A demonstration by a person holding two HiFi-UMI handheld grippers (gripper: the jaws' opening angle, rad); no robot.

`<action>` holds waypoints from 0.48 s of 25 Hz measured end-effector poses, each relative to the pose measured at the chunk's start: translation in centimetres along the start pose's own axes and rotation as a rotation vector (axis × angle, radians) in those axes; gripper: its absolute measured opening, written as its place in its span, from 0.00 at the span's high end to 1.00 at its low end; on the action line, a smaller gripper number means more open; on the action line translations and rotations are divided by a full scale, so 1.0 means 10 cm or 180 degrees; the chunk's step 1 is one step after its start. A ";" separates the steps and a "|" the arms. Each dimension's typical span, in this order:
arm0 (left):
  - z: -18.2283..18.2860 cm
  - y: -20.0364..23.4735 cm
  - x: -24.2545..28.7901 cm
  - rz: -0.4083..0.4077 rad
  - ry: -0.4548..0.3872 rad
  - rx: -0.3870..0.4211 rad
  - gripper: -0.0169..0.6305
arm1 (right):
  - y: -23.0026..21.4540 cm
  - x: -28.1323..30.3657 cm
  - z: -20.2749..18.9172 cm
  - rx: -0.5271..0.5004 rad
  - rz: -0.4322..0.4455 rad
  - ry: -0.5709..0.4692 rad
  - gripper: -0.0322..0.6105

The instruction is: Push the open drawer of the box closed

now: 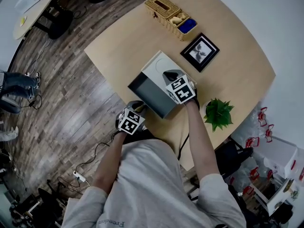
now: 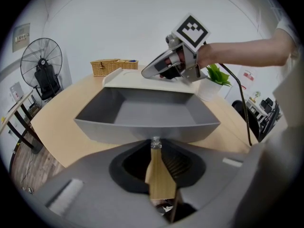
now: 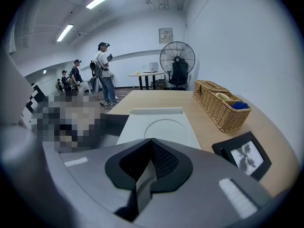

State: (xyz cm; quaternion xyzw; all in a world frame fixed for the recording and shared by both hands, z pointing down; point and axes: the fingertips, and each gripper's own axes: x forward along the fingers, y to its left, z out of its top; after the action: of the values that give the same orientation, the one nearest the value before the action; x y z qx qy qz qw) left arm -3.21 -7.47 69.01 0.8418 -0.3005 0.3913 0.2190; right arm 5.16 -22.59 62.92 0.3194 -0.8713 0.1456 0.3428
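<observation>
The open grey plastic drawer (image 2: pixel 147 112) is drawn out of the white rectangular box (image 1: pixel 161 64) on the pale wooden worktop (image 1: pixel 237 70). It lies directly ahead of the left tool (image 2: pixel 155 142). That tool's jaws are pressed together at the tips, at or just short of the drawer's front wall. The right tool (image 3: pixel 151 142), jaws likewise together with nothing between them, rests on top of the box. The drawer looks empty, light, rigid and smooth-walled, so it should slide easily. Apply pressure squarely at mid-front. An off-centre push may skew the drawer or shift the box.

Box (image 1: pixel 159 70) on table (image 1: pixel 237 32), drawer (image 1: pixel 147 91) out front (near side), basket (image 1: pixel 164 8) behind — plant (image 1: pixel 218 112) right.
</observation>
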 end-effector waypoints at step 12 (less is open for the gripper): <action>0.06 0.00 0.06 -0.0013 -0.0028 0.0001 0.78 | 0.01 -0.02 0.00 0.0004 0.0001 0.0027 0.95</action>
State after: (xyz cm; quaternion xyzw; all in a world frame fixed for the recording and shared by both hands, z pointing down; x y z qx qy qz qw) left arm -2.55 -8.02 69.09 0.8442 -0.2997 0.3871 0.2184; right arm 5.20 -22.49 62.77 0.3188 -0.8699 0.1476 0.3463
